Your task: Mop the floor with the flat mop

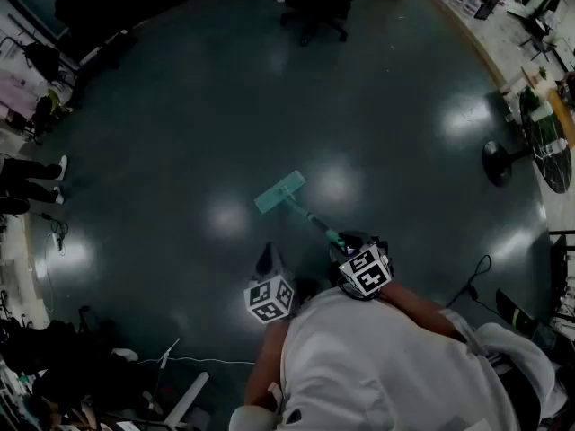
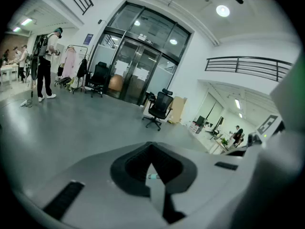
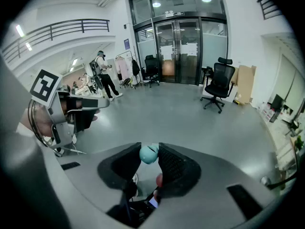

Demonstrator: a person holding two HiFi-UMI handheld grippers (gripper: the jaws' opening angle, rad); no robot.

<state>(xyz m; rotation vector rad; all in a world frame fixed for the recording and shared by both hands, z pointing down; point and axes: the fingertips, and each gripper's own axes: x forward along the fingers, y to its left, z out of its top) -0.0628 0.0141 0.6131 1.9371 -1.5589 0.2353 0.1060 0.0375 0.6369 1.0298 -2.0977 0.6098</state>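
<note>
The flat mop lies with its teal head [image 1: 280,192] on the dark floor ahead of me. Its handle [image 1: 310,219] slopes back to my right gripper [image 1: 346,241]. In the right gripper view the handle's rounded teal end [image 3: 149,154] sits pinched between the black pads, so my right gripper [image 3: 149,155] is shut on it. To the left of the handle, apart from it, my left gripper [image 1: 267,257] points forward. Its pads meet at the tips in the left gripper view, and my left gripper [image 2: 151,149] holds nothing. Its marker cube [image 3: 46,86] shows in the right gripper view.
A black office chair [image 1: 314,3] [image 2: 159,106] [image 3: 219,87] stands far ahead near glass doors. A person [image 2: 45,63] stands at the left by a clothes rack. A round stand base [image 1: 499,162] and a table [image 1: 548,142] are at the right. Cables [image 1: 180,359] lie behind left.
</note>
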